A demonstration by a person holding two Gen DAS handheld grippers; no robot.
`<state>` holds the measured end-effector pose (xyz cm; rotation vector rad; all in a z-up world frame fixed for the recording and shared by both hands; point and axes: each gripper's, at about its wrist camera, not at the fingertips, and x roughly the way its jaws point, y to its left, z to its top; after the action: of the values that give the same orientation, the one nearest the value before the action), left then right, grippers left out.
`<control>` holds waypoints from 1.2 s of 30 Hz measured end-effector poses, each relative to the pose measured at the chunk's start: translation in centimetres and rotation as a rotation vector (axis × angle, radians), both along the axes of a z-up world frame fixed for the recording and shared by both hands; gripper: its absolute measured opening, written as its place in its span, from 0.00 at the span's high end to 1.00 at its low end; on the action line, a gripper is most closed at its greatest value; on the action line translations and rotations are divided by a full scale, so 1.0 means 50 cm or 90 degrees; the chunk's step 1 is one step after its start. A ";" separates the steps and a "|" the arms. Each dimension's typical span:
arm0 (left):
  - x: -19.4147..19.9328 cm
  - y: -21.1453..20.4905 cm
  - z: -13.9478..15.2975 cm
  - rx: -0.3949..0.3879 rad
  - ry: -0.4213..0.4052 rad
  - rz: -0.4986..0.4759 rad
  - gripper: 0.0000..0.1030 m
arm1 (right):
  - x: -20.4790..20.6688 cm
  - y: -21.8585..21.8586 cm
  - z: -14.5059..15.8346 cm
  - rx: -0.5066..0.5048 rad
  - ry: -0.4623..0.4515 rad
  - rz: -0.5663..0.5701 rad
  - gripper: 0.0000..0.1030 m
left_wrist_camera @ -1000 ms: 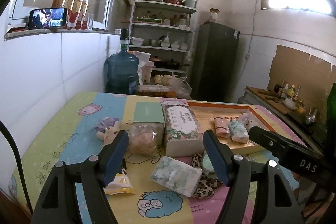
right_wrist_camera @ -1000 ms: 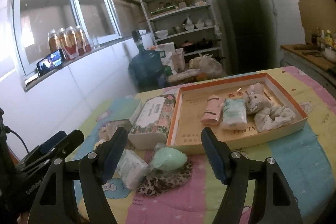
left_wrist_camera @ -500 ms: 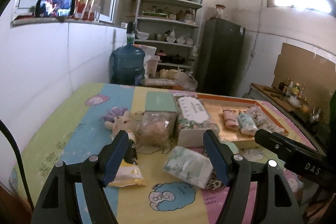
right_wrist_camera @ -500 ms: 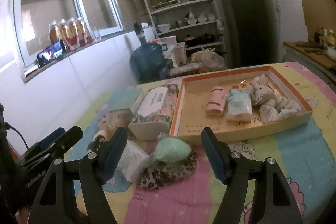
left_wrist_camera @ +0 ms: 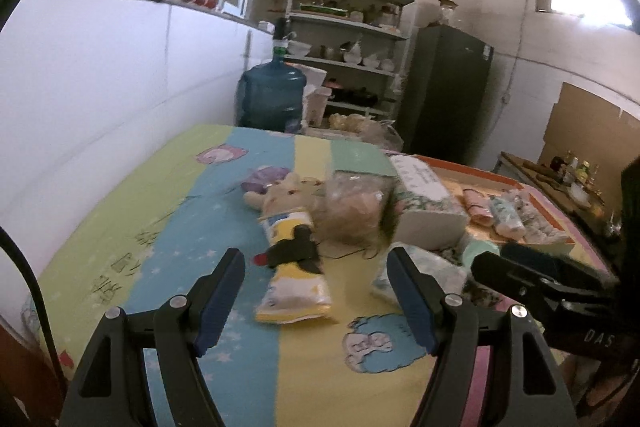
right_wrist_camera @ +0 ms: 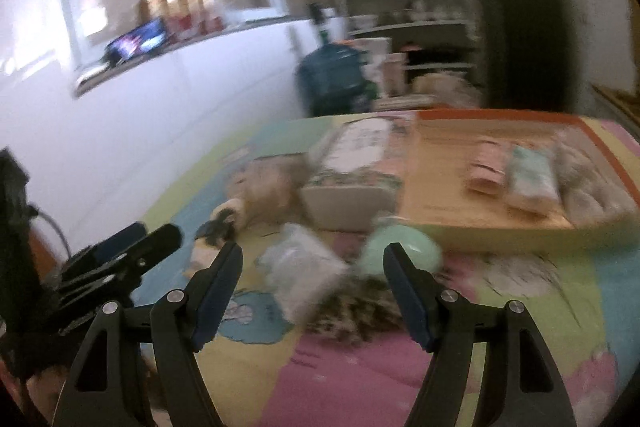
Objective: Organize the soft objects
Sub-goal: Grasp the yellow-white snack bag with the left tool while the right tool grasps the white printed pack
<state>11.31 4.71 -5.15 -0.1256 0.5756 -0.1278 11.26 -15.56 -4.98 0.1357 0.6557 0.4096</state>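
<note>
On my far left is the white wall, and under my tongs lies the bright cartoon sheet (left_wrist_camera: 168, 195). My left tongs (left_wrist_camera: 316, 291) are spread wide and hold nothing. They hang over the sheet, and just past their tips lies a yellow and white packet (left_wrist_camera: 294, 291) with a small black toy (left_wrist_camera: 294, 249) on top of it. Behind the packet sits a fluffy cream plush (left_wrist_camera: 286, 193), and next to it a clear bag with something pink inside (left_wrist_camera: 354, 205). Right of that stands a flowery tissue pack (left_wrist_camera: 426, 203). My right tongs (right_wrist_camera: 312, 287) are spread wide too, with nothing pinched. The picture from them is blurry. Just past their tips lies a pale wrapped pack (right_wrist_camera: 302, 271), and beside it a mint green soft thing (right_wrist_camera: 400, 253) rests on a spotted cloth (right_wrist_camera: 356, 311). Farther right is the orange-edged tray (right_wrist_camera: 500, 117), and in it lie a pink roll (right_wrist_camera: 486, 173), a pale green pack (right_wrist_camera: 532, 179) and some whitish soft things (right_wrist_camera: 592, 183).
</note>
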 end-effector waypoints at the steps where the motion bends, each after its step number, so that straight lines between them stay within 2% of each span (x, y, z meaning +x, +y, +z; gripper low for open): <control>1: 0.000 0.005 -0.003 0.000 0.003 0.003 0.29 | 0.008 0.015 0.001 -0.018 -0.004 0.029 0.28; 3: -0.001 0.017 -0.006 0.000 0.006 0.008 0.29 | 0.029 0.042 0.002 -0.054 -0.008 0.087 0.28; 8: 0.001 0.036 -0.013 -0.005 0.014 0.017 0.29 | 0.083 0.090 -0.025 -0.178 0.008 0.159 0.28; 15: 0.024 0.049 -0.025 -0.013 0.034 0.017 0.29 | 0.109 0.123 -0.075 -0.254 0.060 0.232 0.28; 19: 0.039 0.048 -0.033 -0.011 0.042 0.016 0.29 | 0.111 0.135 -0.099 -0.294 0.068 0.225 0.28; 22: 0.043 0.046 -0.038 -0.007 0.048 0.015 0.29 | 0.113 0.136 -0.109 -0.285 0.079 0.223 0.28; 23: 0.045 0.044 -0.039 -0.006 0.050 0.015 0.29 | 0.114 0.135 -0.109 -0.282 0.079 0.220 0.33; 24: 0.046 0.044 -0.041 -0.005 0.052 0.014 0.29 | 0.114 0.137 -0.108 -0.280 0.078 0.218 0.46; 25: 0.048 0.043 -0.042 -0.004 0.053 0.014 0.29 | 0.112 0.135 -0.108 -0.274 0.079 0.217 0.47; 31: 0.053 0.040 -0.043 -0.001 0.055 0.014 0.29 | 0.097 0.127 -0.091 -0.230 0.065 0.204 0.51; 36: 0.055 0.039 -0.043 -0.001 0.056 0.013 0.29 | 0.082 0.106 -0.049 -0.155 0.036 0.167 0.51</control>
<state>14.04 6.63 -7.32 -0.1386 0.6620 -0.1027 15.36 -10.25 -7.45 -0.1728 0.7774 0.5749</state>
